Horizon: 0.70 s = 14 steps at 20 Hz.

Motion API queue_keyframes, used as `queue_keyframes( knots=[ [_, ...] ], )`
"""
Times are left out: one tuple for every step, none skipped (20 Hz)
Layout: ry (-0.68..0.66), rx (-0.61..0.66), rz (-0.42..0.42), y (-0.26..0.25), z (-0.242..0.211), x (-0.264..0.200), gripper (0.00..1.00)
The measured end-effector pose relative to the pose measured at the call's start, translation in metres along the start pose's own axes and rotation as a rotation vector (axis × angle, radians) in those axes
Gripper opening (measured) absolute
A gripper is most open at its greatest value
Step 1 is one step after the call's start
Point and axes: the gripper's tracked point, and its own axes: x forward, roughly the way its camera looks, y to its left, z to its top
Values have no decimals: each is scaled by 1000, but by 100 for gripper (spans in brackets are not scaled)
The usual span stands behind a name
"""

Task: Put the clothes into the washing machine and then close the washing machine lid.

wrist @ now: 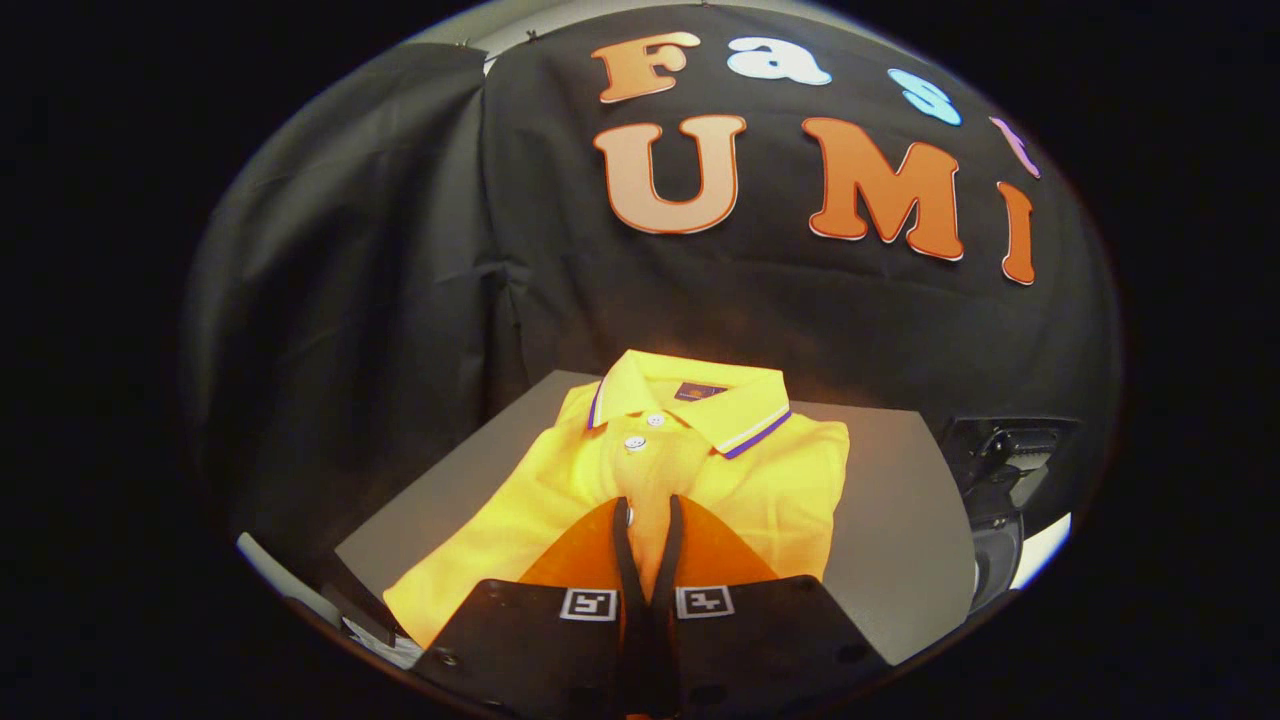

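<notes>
Centrally, a folded yellow polo shirt [640, 470] lies flat on a grey surface [900, 520], its collar toward the far edge by the black cloth wall. The claw [648, 515] sits low over the shirt's near half, its two orange fingers [585, 545] drawn narrow, a fold of yellow fabric pinched between their tips.

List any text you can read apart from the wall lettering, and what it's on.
Neck label inside the yellow polo shirt collar: too small to read.
Two square markers on the gripper: coded patterns, no words.
Fingers sit close together with shirt fabric between them; nothing written there.
</notes>
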Motion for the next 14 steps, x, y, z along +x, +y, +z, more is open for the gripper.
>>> queue_keyframes(
  knots=[
    [-36, 11, 15, 1, 8, -6, 8],
    [-73, 16, 29, 3, 16, -15, 8],
    [-110, 21, 40, 3, 24, -25, 8],
    [-149, 21, 46, 4, 33, -34, 8],
    [-181, 16, 44, 6, 41, -44, 8],
    [-213, 13, 32, 4, 50, -55, 8],
    [-235, 11, 28, 2, 59, -66, 7],
    [-249, 11, 22, -1, 64, -79, 8],
    [-270, 17, 13, -5, 68, -90, 8],
    [-284, 20, 12, -10, 73, -101, 8],
    [-299, 19, 11, -15, 77, -111, 7],
    [-314, 19, 6, -23, 82, -120, 7],
    [-329, 17, 8, -30, 87, -132, 8],
    [-351, 14, 11, -37, 93, -142, 7]
  ],
)
